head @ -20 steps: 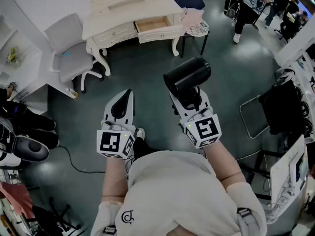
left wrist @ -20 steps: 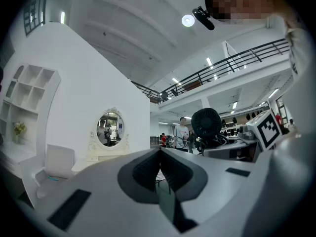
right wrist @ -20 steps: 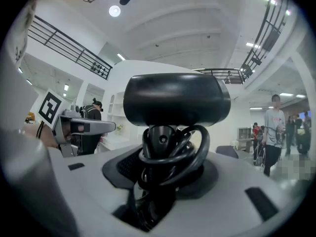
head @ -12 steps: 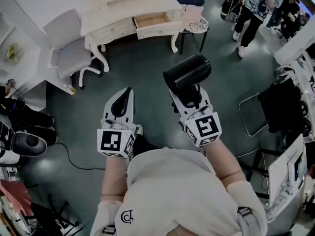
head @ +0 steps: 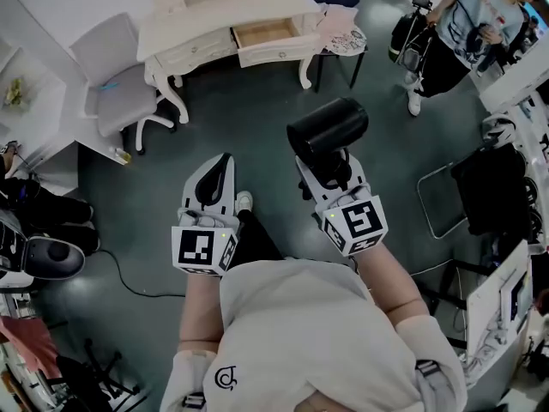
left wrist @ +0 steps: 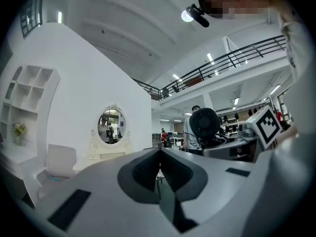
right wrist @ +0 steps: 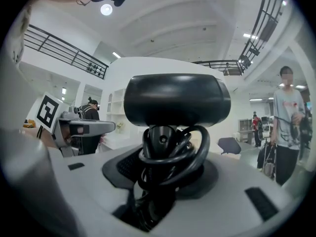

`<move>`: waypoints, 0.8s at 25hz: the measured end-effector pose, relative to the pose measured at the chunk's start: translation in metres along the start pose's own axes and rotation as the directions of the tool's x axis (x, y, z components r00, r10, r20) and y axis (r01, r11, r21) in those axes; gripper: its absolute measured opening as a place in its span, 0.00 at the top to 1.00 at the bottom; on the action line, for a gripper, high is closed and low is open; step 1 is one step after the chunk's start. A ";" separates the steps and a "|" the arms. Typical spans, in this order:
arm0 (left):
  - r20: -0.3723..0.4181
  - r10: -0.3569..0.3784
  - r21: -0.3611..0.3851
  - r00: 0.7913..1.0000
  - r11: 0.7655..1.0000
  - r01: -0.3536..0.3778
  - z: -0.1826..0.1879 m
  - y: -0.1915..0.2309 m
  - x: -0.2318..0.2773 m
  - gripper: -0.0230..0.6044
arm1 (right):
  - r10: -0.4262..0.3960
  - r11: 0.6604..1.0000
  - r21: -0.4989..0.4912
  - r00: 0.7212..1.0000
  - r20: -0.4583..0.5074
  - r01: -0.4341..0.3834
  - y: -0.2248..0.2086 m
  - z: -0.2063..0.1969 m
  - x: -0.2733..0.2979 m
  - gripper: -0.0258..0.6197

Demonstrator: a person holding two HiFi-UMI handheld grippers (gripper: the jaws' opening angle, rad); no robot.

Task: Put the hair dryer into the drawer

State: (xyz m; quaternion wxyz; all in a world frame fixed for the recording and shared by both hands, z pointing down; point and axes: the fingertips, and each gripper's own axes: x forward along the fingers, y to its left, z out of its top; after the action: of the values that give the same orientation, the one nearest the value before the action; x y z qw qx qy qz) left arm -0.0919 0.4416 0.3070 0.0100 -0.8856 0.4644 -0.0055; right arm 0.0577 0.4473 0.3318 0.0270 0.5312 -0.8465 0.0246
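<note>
Black dryer point(head: 327, 131) is pinched in the right gripper point(head: 330, 168), left gripper point(head: 223, 163) pressed together, empty — carrying step; the open drawer point(head: 276, 55) must be reached next.

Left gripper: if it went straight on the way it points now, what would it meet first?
Nothing close. The left gripper, shut and empty, points level over the floor toward the dressing table, about at its open drawer. That looks first in line, though depth is unclear.
</note>
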 end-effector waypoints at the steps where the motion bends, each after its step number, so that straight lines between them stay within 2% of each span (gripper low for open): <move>1: 0.001 -0.001 -0.001 1.000 1.000 0.001 -0.002 0.008 0.007 0.94 | -0.004 1.000 0.000 1.000 -0.003 0.004 -0.004 -0.001 0.010 0.67; 7: -0.002 -0.025 -0.014 1.000 1.000 0.025 -0.017 0.076 0.067 0.94 | -0.033 0.999 -0.002 0.999 -0.019 0.033 -0.023 -0.005 0.095 0.67; 12: -0.007 -0.053 -0.031 0.999 0.998 0.052 -0.020 0.160 0.140 0.94 | -0.063 0.998 -0.010 0.997 -0.045 0.062 -0.045 0.000 0.200 0.67; 17: 0.000 -0.080 -0.016 0.997 0.997 0.080 -0.004 0.252 0.217 0.94 | -0.102 0.995 -0.007 0.993 -0.055 0.102 -0.070 0.019 0.306 0.67; 20: 0.002 -0.093 -0.023 0.996 0.995 0.093 0.004 0.292 0.258 0.94 | -0.122 0.993 -0.009 0.990 -0.066 0.121 -0.085 0.029 0.356 0.67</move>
State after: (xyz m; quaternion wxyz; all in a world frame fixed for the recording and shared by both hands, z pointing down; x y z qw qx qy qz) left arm -0.1852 0.0636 0.2961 -0.0001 -0.9063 0.4226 -0.0004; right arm -0.0208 0.0885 0.3292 0.0577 0.5805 -0.8113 0.0384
